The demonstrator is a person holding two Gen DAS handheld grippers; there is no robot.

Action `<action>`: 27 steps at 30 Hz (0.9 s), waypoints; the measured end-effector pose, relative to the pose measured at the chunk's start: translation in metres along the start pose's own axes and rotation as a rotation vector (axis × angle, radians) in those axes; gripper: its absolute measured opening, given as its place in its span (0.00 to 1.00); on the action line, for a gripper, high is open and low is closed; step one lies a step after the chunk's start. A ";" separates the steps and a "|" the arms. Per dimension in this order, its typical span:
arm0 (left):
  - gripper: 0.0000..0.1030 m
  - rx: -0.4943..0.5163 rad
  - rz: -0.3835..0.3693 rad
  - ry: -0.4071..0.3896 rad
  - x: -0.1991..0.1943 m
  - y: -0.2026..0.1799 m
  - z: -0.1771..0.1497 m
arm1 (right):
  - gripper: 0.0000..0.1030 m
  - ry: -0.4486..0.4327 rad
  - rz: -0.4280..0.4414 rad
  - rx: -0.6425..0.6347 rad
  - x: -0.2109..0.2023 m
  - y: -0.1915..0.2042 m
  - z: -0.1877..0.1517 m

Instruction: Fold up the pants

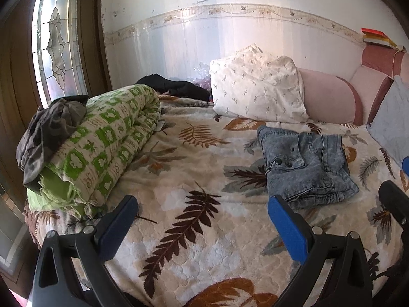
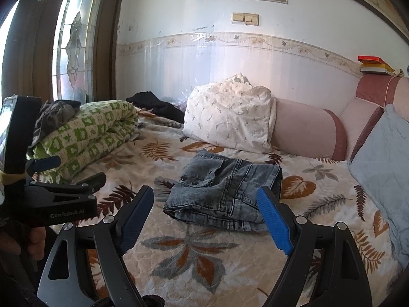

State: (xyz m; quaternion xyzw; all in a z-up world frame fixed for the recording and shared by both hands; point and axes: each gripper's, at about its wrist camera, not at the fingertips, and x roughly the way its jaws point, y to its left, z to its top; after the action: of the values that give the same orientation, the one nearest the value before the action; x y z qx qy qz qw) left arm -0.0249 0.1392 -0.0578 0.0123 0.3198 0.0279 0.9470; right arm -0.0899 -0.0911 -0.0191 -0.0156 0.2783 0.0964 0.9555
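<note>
A pair of grey-blue denim pants (image 2: 225, 192) lies folded into a compact bundle on the leaf-print blanket (image 2: 194, 253). My right gripper (image 2: 205, 192) is open just short of the bundle's near edge, with nothing pressed between its blue pads. In the left wrist view the pants (image 1: 306, 166) lie ahead and to the right. My left gripper (image 1: 202, 202) is open over bare blanket (image 1: 204, 243), left of the pants and apart from them. The left gripper (image 2: 80, 168) also shows at the left of the right wrist view, held by a hand. The right gripper (image 1: 395, 176) shows at the right edge of the left wrist view.
A rolled green-and-white quilt (image 1: 102, 143) with a dark garment (image 1: 48, 128) on it lies at the left. A white pillow (image 1: 255, 89), pink headboard cushions (image 1: 329, 97) and a grey-blue pillow (image 2: 383, 158) border the back and right. A black garment (image 1: 176, 85) lies by the wall.
</note>
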 end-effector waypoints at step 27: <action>1.00 0.012 -0.001 0.106 0.043 0.006 -0.022 | 0.80 0.089 0.017 -0.041 0.038 0.019 -0.018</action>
State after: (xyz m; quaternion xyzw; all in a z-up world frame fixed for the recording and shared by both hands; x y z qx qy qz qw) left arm -0.0041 0.1476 -0.1010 0.0163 0.3697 0.0264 0.9286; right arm -0.0716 -0.0676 -0.0543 -0.0371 0.3187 0.1092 0.9408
